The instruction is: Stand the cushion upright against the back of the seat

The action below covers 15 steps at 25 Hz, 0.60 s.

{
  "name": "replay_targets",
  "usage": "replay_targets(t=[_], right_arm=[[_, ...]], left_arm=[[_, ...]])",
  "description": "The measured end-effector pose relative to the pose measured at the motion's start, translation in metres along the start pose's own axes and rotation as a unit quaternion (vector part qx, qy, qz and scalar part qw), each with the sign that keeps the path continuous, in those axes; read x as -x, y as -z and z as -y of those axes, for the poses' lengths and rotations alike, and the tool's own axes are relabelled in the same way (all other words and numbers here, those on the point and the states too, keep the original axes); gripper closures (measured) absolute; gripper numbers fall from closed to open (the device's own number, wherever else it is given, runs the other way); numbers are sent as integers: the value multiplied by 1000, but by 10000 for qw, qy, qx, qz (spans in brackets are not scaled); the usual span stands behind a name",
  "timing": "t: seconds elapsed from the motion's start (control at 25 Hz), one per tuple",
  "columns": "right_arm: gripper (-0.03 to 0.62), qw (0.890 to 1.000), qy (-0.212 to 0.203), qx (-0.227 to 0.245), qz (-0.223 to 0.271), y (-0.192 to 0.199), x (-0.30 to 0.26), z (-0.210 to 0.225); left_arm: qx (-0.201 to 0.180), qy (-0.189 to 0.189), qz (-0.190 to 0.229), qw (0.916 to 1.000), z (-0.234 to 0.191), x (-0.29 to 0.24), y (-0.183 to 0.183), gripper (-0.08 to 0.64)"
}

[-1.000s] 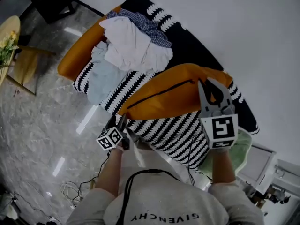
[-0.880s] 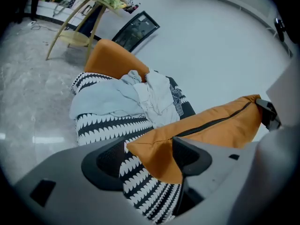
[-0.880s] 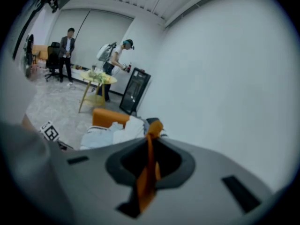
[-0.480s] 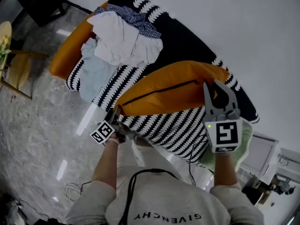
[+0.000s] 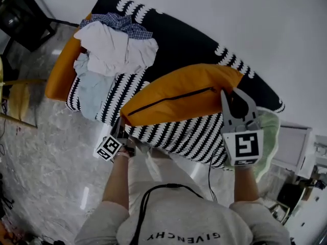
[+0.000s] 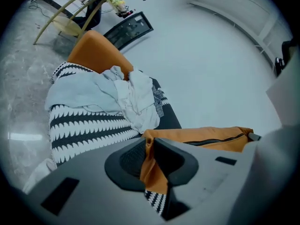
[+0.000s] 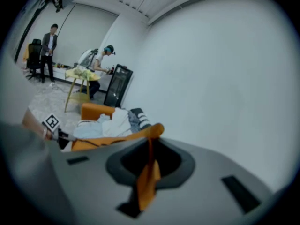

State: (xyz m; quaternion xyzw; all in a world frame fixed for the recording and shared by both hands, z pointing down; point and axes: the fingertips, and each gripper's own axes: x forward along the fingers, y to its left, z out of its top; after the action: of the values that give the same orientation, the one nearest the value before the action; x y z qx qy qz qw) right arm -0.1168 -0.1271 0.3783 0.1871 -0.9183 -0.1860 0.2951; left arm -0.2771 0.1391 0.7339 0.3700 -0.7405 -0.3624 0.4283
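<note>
An orange cushion [image 5: 179,93] with a dark zipper lies tilted over the black-and-white striped seat [image 5: 173,134], in front of the black sofa back [image 5: 189,40]. My left gripper [image 5: 122,128] has just been closing, and its jaws now pinch the cushion's left corner [image 6: 151,165]. At the other end, my right gripper [image 5: 233,95] is shut on the right corner, with orange fabric [image 7: 147,172] hanging between its jaws. The left gripper view shows the cushion's zipper edge [image 6: 211,138] running off to the right.
A pile of white, pale blue and checked clothes [image 5: 115,47] covers the sofa's left half, beside an orange armrest [image 5: 59,78]. A pale green cloth [image 5: 270,137] hangs at the sofa's right end. The right gripper view shows a wooden side table [image 7: 79,86], a black cabinet [image 7: 117,86] and two people far back.
The left gripper, open beside the cushion's left corner a second ago, has shut on it. The right gripper has kept its hold and carried the right corner along.
</note>
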Motion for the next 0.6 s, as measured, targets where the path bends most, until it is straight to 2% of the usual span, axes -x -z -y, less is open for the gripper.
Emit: replay_targets(t=[0.24, 0.44, 0.6], right_arm=[[549, 9966, 621, -492, -210, 53, 29, 47], [552, 9886, 928, -1122, -384, 101, 54, 80], [552, 9847, 1019, -1306, -535, 132, 72, 84]], left_arm=[[-616, 412, 82, 9972, 52, -16, -16, 497], [-761, 829, 160, 9935, 95, -36, -24, 500], [-922, 988, 172, 9907, 128, -50, -30, 502]])
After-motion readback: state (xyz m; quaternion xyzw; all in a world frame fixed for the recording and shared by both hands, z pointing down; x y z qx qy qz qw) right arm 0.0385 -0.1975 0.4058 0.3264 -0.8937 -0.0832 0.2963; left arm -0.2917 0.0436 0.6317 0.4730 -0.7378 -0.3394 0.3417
